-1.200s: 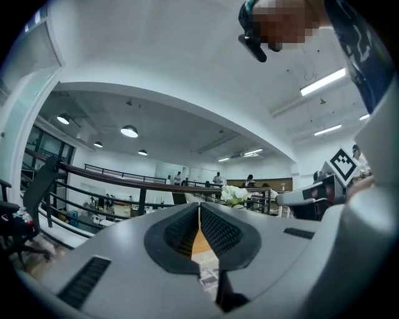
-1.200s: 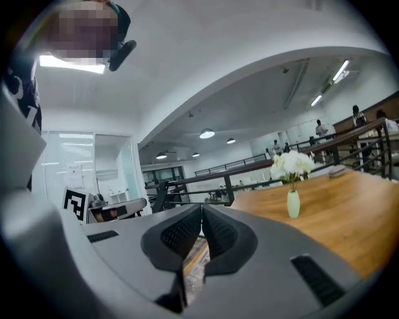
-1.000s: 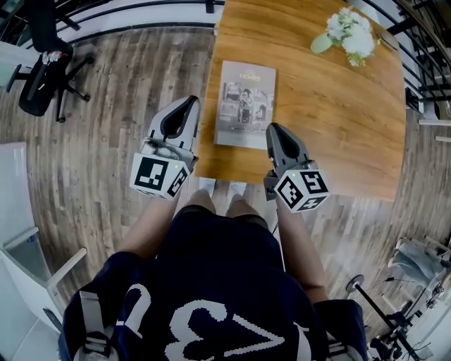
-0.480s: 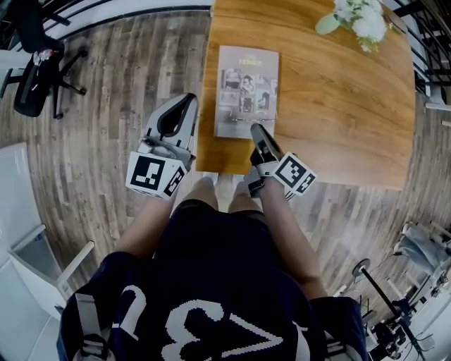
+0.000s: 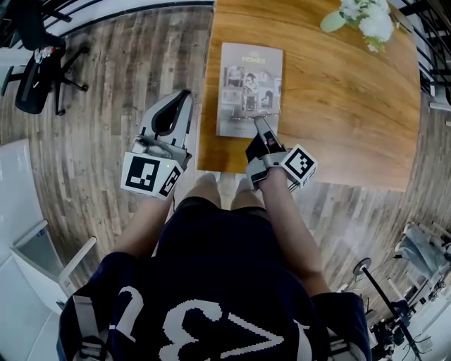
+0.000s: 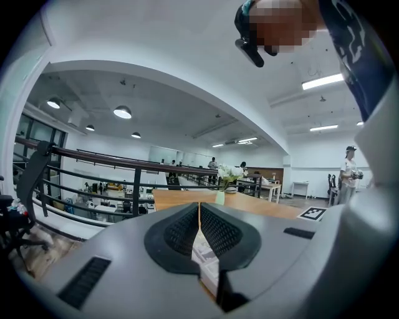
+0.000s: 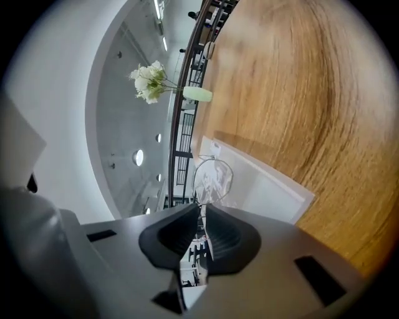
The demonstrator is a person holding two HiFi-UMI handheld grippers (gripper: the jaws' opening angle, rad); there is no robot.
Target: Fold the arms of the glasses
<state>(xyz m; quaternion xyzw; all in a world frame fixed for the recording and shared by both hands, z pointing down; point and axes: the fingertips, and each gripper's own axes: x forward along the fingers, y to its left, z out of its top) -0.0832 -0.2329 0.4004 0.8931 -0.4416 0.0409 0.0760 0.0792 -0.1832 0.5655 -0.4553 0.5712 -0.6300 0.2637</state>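
Thin wire-rimmed glasses [image 5: 259, 115] lie on the near end of a magazine [image 5: 250, 70] on the wooden table [image 5: 338, 106]. My right gripper [image 5: 261, 124] is rolled onto its side, its tips right at the glasses. In the right gripper view, one round lens [image 7: 212, 177] sits just past my right gripper [image 7: 202, 209], whose jaws stand a narrow slit apart. A thin wire of the frame runs toward that slit. My left gripper [image 5: 183, 95] hangs shut and empty over the floor, left of the table's edge. In its own view my left gripper [image 6: 199, 205] shows its pads touching.
A vase of white flowers [image 5: 363, 17] stands at the table's far right corner. A black office chair [image 5: 39, 63] is on the plank floor at far left. A dark railing [image 6: 124, 168] runs behind the table. The person's legs are against the table's near edge.
My right gripper has sunk down to the magazine and rolled onto its side, its tips now at the glasses. The left gripper has dropped a little and stayed shut.
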